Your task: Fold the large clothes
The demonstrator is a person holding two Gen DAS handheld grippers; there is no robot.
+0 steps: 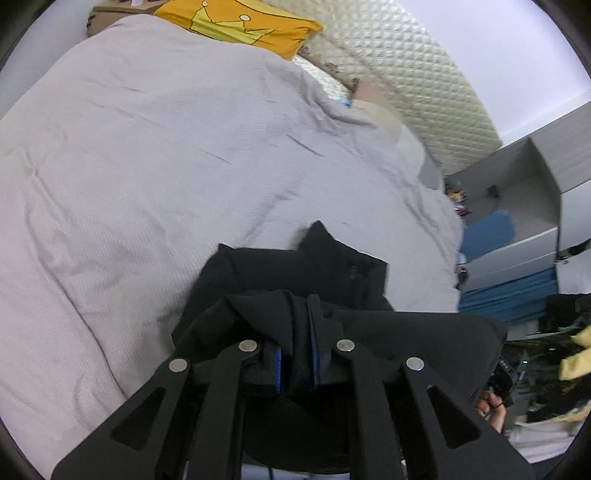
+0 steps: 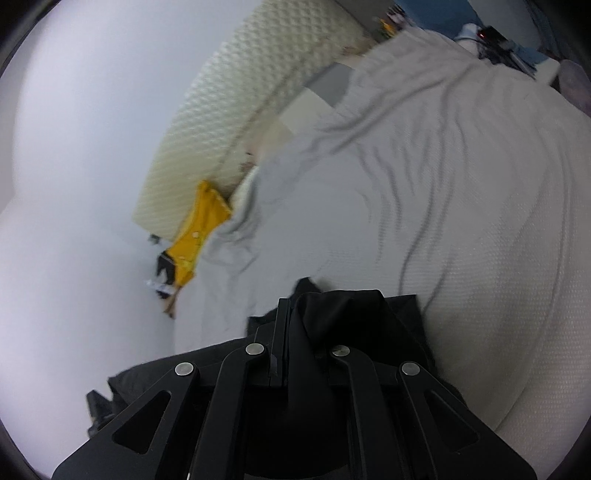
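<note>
A black garment (image 1: 295, 273) is bunched over the near edge of a bed with a light grey cover (image 1: 147, 166). My left gripper (image 1: 295, 365) is shut on a fold of the black garment, with cloth pinched between its blue pads (image 1: 277, 369). My right gripper (image 2: 295, 332) is shut on another part of the black garment (image 2: 343, 314), which drapes over its right finger and hides it. The right wrist view is blurred and tilted. The grey bed cover (image 2: 443, 184) lies beyond it.
A yellow pillow (image 1: 240, 22) with a crown print lies at the head of the bed, against a quilted cream headboard (image 1: 424, 81). It also shows in the right wrist view (image 2: 199, 229). Grey shelving (image 1: 517, 206) and blue items stand right of the bed.
</note>
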